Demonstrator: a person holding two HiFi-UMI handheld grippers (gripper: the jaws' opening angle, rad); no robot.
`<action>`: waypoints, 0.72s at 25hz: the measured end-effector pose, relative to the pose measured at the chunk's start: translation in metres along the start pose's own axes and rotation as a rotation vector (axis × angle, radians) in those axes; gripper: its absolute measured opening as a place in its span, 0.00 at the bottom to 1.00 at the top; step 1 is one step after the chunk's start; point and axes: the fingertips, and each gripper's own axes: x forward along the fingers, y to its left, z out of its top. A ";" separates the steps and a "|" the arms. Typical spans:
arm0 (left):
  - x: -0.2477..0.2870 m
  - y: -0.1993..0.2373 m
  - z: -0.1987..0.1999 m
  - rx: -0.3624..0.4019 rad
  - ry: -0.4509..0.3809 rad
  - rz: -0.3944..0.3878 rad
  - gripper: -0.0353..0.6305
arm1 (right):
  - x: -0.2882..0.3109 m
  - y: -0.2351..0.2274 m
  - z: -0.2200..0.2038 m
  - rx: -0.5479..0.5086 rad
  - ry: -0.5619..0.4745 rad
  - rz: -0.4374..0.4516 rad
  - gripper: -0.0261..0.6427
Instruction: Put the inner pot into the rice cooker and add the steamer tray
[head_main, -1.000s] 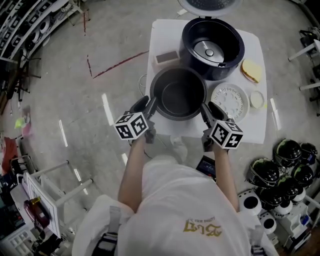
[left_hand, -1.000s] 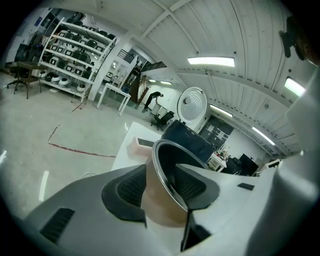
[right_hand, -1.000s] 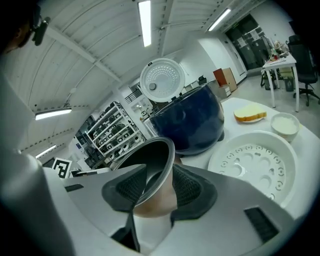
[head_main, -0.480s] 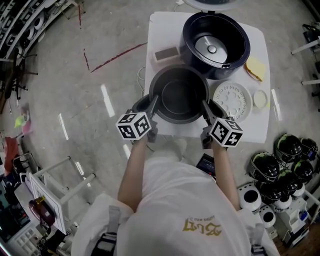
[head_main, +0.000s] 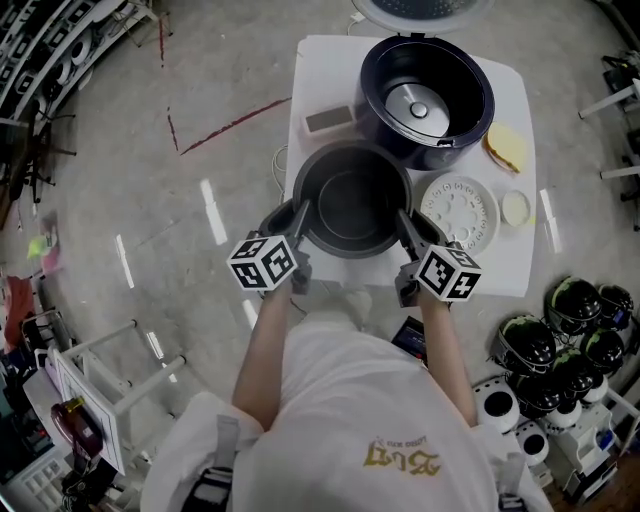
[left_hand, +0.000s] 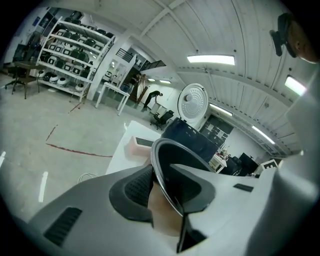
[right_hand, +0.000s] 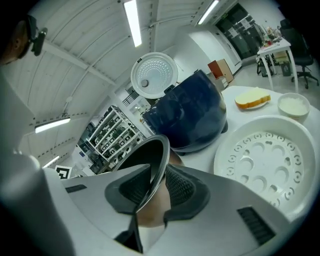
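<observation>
The dark pot sits mid-frame on the white counter, just below the open rice cooker. The left tongs and right tongs are closing on its thin rim at opposite sides, pads meeting metal. It looks rigid, slick and fairly weighty, so 2 opposite rim grips suit it, kept level.
</observation>
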 end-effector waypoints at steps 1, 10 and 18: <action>0.000 0.000 0.000 -0.003 -0.003 -0.001 0.23 | 0.000 0.000 0.001 0.004 0.000 0.008 0.19; -0.019 -0.002 0.015 -0.033 -0.062 -0.020 0.21 | -0.008 0.025 0.011 -0.023 -0.009 0.066 0.17; -0.044 -0.002 0.053 -0.046 -0.178 -0.059 0.21 | -0.009 0.066 0.033 -0.064 -0.044 0.135 0.17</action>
